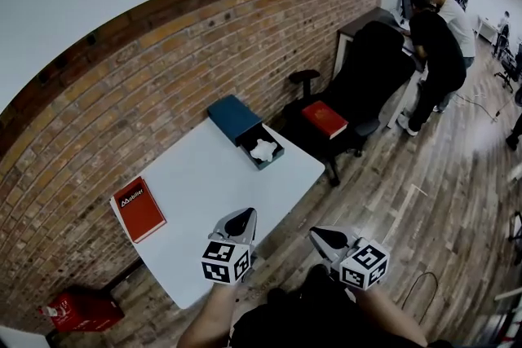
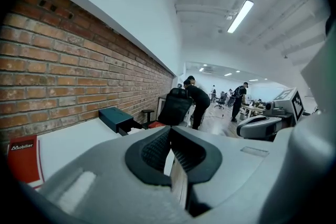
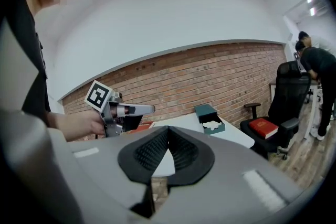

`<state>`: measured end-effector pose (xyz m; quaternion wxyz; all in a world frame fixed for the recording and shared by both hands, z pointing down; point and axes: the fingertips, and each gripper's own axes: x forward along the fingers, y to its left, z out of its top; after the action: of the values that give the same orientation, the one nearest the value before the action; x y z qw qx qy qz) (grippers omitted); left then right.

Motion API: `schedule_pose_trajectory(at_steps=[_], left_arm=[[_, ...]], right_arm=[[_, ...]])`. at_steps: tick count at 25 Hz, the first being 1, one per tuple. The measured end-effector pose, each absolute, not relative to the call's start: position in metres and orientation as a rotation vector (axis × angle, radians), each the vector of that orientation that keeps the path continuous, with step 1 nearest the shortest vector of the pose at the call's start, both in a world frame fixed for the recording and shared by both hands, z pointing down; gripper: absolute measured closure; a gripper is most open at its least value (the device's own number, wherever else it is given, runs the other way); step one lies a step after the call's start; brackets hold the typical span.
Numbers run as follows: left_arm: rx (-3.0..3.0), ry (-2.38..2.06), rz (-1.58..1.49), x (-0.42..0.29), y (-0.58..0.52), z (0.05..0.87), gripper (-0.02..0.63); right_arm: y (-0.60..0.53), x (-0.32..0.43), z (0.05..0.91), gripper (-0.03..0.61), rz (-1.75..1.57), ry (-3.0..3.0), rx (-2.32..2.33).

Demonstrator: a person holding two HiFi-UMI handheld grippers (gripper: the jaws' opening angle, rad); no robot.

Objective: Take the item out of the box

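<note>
A dark teal box [image 1: 234, 117] lies at the far end of the white table [image 1: 204, 191]. Its tray [image 1: 265, 151] is slid out toward the right and holds a crumpled white item [image 1: 263, 149]. My left gripper [image 1: 241, 218] hovers over the table's near edge, well short of the box, jaws shut and empty. My right gripper [image 1: 327, 237] hangs beside the table over the floor, also shut on nothing. The left gripper view shows the box [image 2: 116, 118] beyond the closed fingertips [image 2: 170, 145]. In the right gripper view the box [image 3: 206, 111] and white item [image 3: 212, 125] lie far ahead.
A red book [image 1: 138, 209] lies on the table's left part. A black office chair [image 1: 359, 90] with another red book [image 1: 325, 119] stands just past the box. A brick wall [image 1: 122, 94] runs behind the table. People [image 1: 436, 45] stand at a desk far right. A red bag [image 1: 77, 310] sits on the floor.
</note>
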<state>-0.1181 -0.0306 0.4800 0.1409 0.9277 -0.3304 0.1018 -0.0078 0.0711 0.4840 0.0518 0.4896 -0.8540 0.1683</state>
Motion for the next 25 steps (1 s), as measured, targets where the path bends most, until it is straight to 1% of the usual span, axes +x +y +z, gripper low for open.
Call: schedule_pose_trajectory(at_steps=[6, 15, 19, 25], left_arm=[[2.661, -0.997, 0.372, -0.077, -0.079, 0.494, 0.612], [2.653, -1.09, 0.402, 0.0, -0.159, 0.478, 0.612], [2.617, -1.153, 0.403, 0.019, -0.185, 0.477, 0.612], [2.57, -1.213, 0.408, 0.032, -0.196, 0.484, 0.612]], right_arm=[[0.02, 0.028, 0.504, 0.577, 0.581, -2.635, 1.413], [-0.081, 0.115, 0.492, 0.577, 0.569, -2.696, 1.304], [-0.109, 0.137, 0.489, 0.577, 0.582, -2.728, 1.245], [-0.133, 0.159, 0.507, 0.577, 0.64, -2.721, 1.157]])
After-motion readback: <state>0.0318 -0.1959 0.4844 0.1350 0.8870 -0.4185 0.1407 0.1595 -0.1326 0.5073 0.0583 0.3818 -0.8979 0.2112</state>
